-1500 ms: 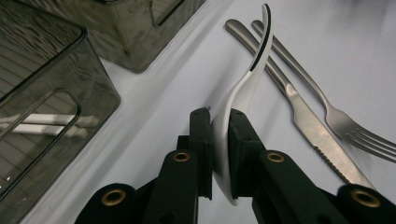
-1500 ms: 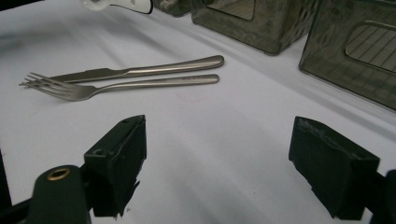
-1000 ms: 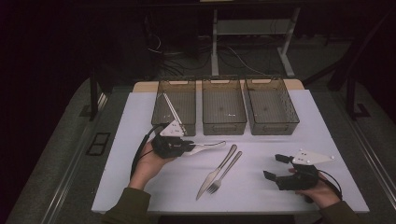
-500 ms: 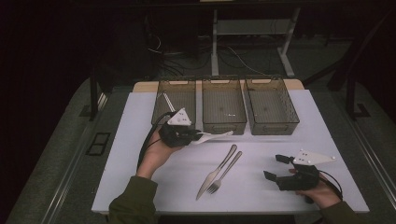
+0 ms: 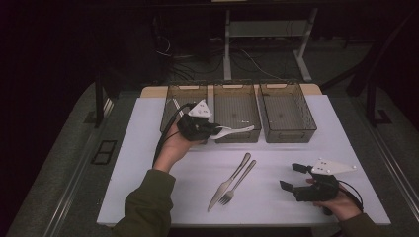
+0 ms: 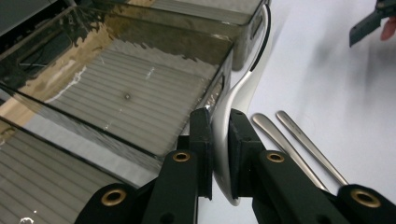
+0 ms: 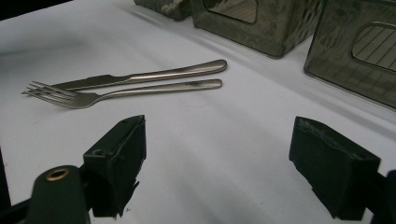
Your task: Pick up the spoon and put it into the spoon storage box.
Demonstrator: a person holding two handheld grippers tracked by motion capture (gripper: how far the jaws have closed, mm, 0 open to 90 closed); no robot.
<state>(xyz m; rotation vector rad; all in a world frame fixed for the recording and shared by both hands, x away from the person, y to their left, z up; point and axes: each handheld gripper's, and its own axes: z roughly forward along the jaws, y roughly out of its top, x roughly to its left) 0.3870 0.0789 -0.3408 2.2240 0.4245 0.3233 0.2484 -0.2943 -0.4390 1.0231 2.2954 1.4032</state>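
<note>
A white spoon (image 5: 239, 130) is held level just in front of the middle bin (image 5: 236, 129), with my left gripper (image 5: 215, 131) shut on it. In the left gripper view the spoon (image 6: 243, 88) curves up from between the jaws along the bin's front corner (image 6: 219, 88). A steel knife (image 5: 228, 180) and fork (image 5: 239, 183) lie side by side at the table's middle. My right gripper (image 5: 291, 176) rests open at the front right, and its view shows the fork (image 7: 116, 95) and knife (image 7: 154, 74) well beyond the open jaws.
Three clear smoky bins stand in a row at the back: left bin (image 5: 170, 123), middle bin, right bin (image 5: 289, 134). A thin pale item (image 5: 175, 106) leans in the left bin. The white table top (image 5: 346, 143) is bare between the right bin and my right gripper.
My left gripper has carried the white spoon away from the person and up to the front of the middle bin. The right gripper, knife and fork have stayed put.
</note>
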